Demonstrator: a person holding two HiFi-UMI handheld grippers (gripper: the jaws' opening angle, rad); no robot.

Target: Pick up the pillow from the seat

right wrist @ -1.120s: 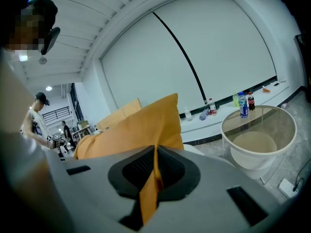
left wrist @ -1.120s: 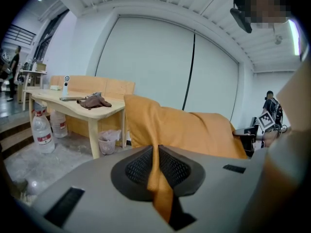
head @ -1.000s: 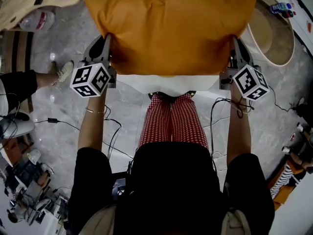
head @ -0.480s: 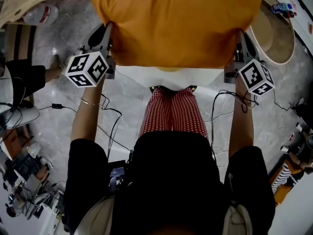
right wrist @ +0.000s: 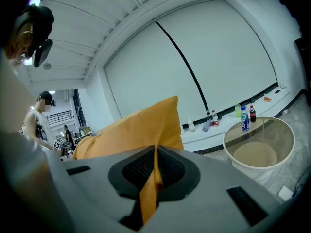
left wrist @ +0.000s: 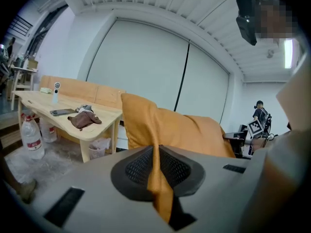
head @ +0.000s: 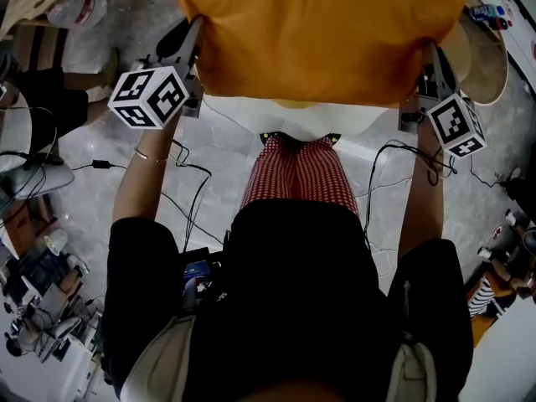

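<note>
The pillow [head: 327, 32] looks soft and light; the left tongs [head: 194, 40] and right tongs [head: 434, 57] each pinch a corner of its cloth. Such thin cloth may slip.

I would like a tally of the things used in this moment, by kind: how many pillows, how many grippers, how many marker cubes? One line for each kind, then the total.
pillow, orange: 1
grippers: 2, the left gripper and the right gripper, each shut on a corner of the pillow
marker cubes: 2, one at the left, one at the right
Total: 5
</note>
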